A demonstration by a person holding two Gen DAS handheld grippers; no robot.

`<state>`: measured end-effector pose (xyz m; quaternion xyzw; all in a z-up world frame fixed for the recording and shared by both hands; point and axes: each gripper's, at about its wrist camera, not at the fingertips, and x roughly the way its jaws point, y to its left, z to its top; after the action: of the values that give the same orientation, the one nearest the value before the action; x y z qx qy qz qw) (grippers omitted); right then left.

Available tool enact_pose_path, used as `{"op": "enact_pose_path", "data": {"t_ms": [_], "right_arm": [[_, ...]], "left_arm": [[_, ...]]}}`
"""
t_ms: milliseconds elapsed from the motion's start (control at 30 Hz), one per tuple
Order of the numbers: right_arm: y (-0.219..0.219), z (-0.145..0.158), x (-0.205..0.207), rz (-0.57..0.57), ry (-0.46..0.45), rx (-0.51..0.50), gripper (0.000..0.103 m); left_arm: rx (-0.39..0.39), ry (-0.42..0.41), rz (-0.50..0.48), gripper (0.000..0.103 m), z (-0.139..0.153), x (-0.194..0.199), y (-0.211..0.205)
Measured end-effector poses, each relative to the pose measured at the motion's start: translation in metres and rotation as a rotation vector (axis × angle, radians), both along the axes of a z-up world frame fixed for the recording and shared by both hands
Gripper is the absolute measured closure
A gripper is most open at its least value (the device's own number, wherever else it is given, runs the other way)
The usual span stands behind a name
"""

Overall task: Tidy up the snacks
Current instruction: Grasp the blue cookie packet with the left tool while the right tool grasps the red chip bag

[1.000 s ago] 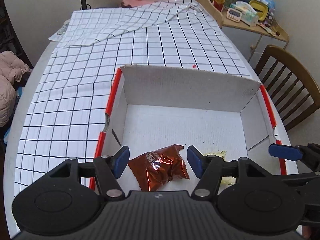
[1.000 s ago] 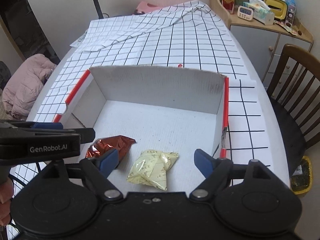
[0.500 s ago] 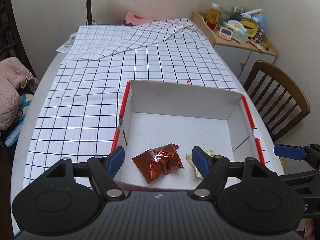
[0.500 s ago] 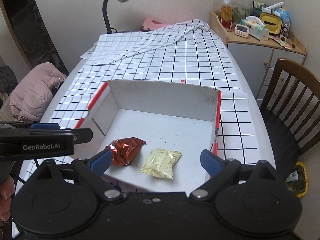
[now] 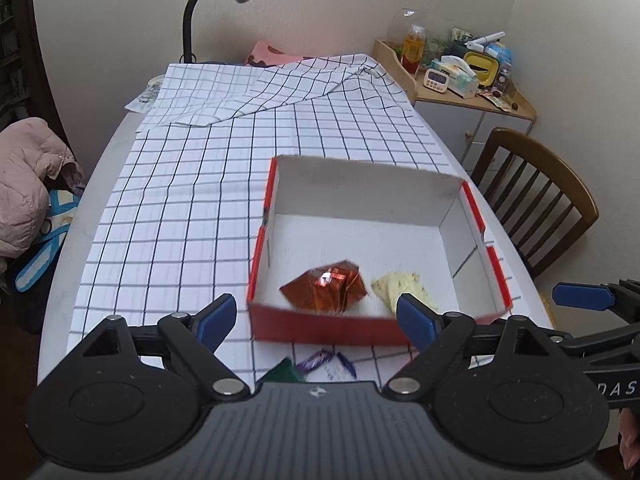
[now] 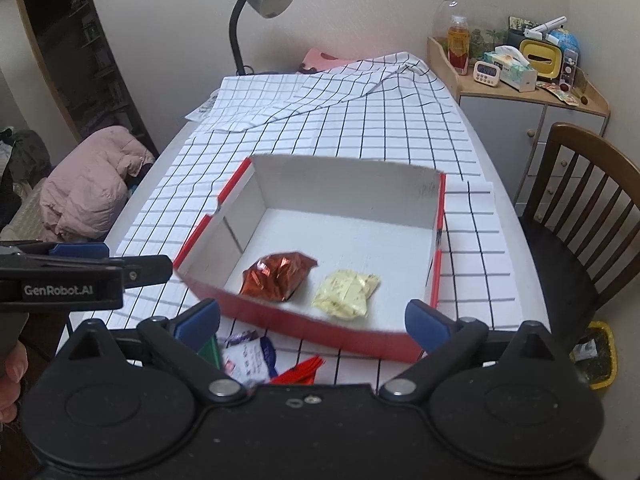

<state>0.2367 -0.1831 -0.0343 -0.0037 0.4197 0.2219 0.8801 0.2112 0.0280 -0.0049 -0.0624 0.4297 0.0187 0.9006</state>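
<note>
Both the left gripper and right gripper hold their jaws apart and empty at frame bottom, while the red-brown packet and yellow packet lie side by side in the red-edged box at centre.

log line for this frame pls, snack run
left gripper: open, empty | right gripper: open, empty | box: red snack, yellow snack inside | loose packets: on cloth before box

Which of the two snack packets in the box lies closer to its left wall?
The shiny red-brown foil packet; the pale yellow packet lies to its right.
</note>
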Motion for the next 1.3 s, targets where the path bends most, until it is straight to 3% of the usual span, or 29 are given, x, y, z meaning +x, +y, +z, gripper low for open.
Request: {"op": "enact_pose_path", "data": {"t_ms": [233,633,1033,1300], "right_arm": [[0.005,-0.030,-0.026,0.056,0.049,-0.022,0.004],[0.017,-0.086,-0.049,0.139,0.096,-0.098,0.005],[0.039,-0.130,-0.039,0.225,0.095,-0.222,0.012],[0.047,-0.140,-0.030,0.267,0.068,-0.281,0.017]], "left_arm": [[-0.006,0.035,0.030,0.013,-0.020,-0.040,0.024],[-0.042,0.174,0.048,0.013,-0.083,-0.094,0.043],[-0.046,0.289,0.095,0.013,-0.135,-0.100,0.057],[-0.042,0.311,0.120,0.016,-0.154,-0.102,0.060]]}}
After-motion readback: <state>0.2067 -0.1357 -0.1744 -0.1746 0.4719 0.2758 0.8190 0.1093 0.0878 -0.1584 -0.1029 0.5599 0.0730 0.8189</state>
